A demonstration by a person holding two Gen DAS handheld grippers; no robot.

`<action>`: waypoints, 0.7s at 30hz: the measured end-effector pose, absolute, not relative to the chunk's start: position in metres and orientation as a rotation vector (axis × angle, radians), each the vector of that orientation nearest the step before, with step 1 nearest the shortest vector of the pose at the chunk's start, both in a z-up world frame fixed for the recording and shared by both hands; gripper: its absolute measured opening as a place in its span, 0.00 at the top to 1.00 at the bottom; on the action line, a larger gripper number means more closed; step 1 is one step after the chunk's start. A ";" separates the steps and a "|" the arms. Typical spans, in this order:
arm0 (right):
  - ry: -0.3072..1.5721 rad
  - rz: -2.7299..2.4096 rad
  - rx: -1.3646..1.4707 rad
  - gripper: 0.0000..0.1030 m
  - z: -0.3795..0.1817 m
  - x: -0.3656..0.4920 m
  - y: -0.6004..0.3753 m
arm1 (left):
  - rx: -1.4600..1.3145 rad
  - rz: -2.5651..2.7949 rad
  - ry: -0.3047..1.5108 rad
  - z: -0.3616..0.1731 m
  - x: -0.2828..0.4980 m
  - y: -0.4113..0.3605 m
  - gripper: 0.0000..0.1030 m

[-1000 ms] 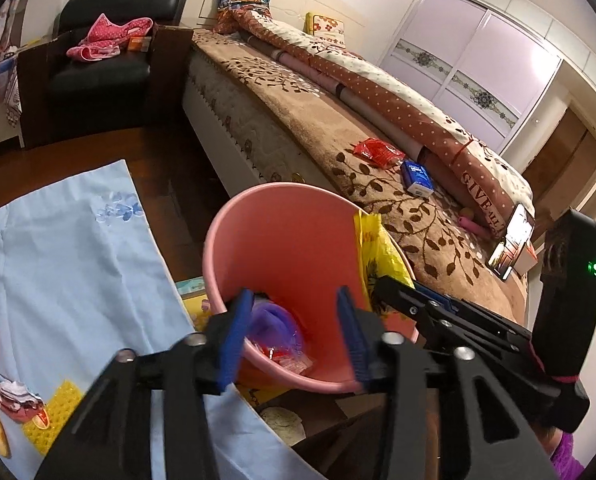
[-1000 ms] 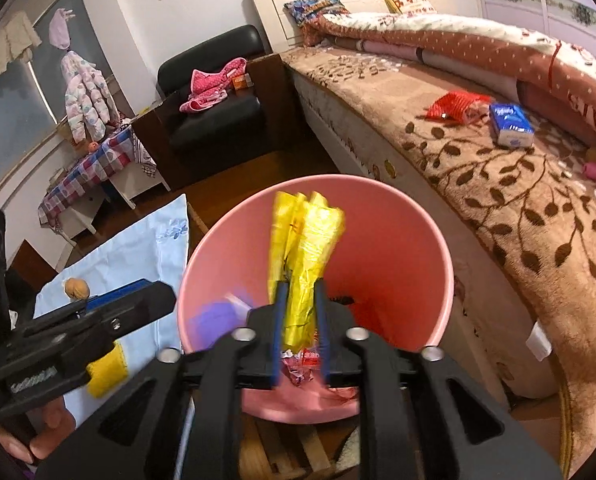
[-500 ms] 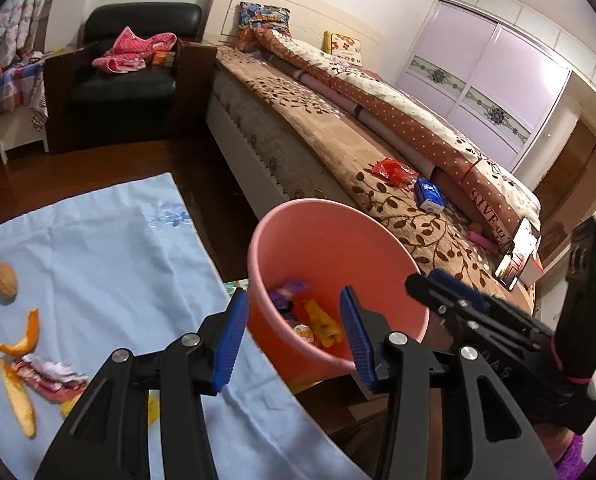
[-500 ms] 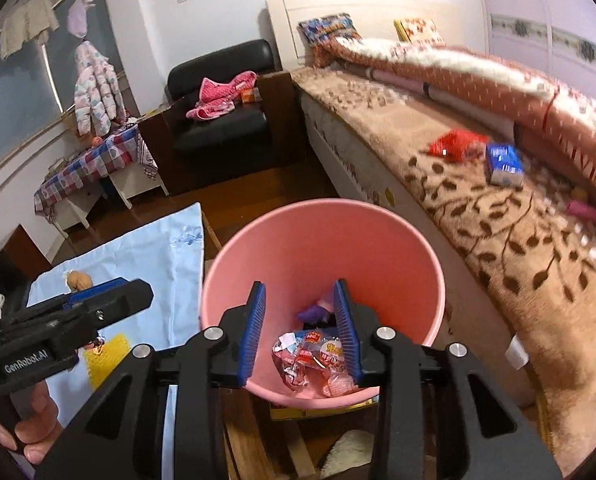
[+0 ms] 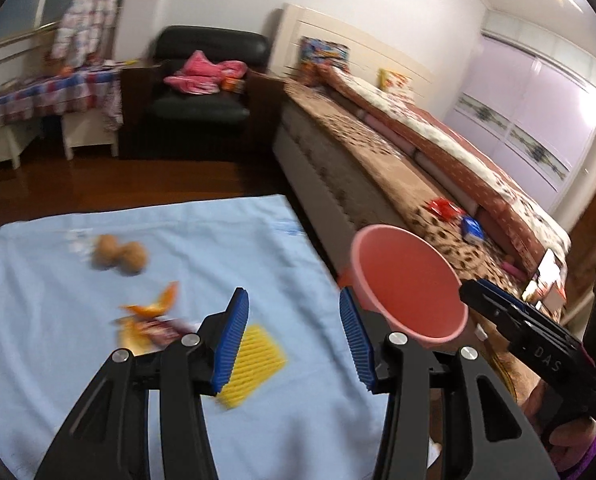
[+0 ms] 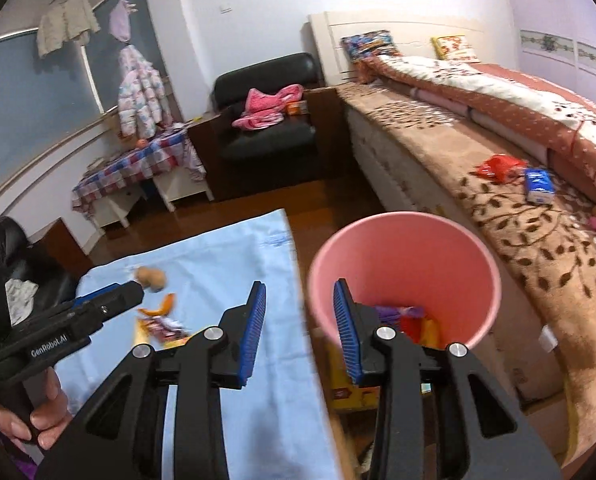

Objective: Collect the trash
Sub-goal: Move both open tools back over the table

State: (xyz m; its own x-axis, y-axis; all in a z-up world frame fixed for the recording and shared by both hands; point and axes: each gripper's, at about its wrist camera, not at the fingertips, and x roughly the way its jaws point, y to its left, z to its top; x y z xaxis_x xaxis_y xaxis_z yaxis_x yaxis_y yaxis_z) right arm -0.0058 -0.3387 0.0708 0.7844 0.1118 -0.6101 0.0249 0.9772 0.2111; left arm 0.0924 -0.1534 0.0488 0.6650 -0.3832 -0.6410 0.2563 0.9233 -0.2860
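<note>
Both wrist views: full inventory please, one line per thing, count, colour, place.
bin: 1, pink, floor between cloth and bed; wrappers inside
cloth: 1, light blue, spread left of the bin
orange peel: several pieces, orange, mid cloth
snack wrapper: 1, red and white, by the peel
yellow square: 1, on the cloth, behind left finger
nuts: 2, brown, far side of cloth
red packet: 1, on the bed
blue packet: 1, on the bed beside the red one
armchair: 1, black, pink clothes on it
left gripper: fingers open, empty, over the cloth
right gripper: fingers open, empty, at the bin's near rim
</note>
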 end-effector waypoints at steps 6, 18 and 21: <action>0.666 0.129 0.227 0.65 0.074 -0.005 -0.296 | -0.188 -0.254 0.722 0.059 0.068 -0.081 0.55; 0.763 0.355 0.179 0.65 0.046 0.020 -0.225 | -0.250 -0.163 0.804 0.016 0.069 -0.008 0.55; 0.808 0.392 0.156 0.65 0.029 0.035 -0.213 | -0.226 -0.166 0.853 -0.004 0.086 -0.019 0.56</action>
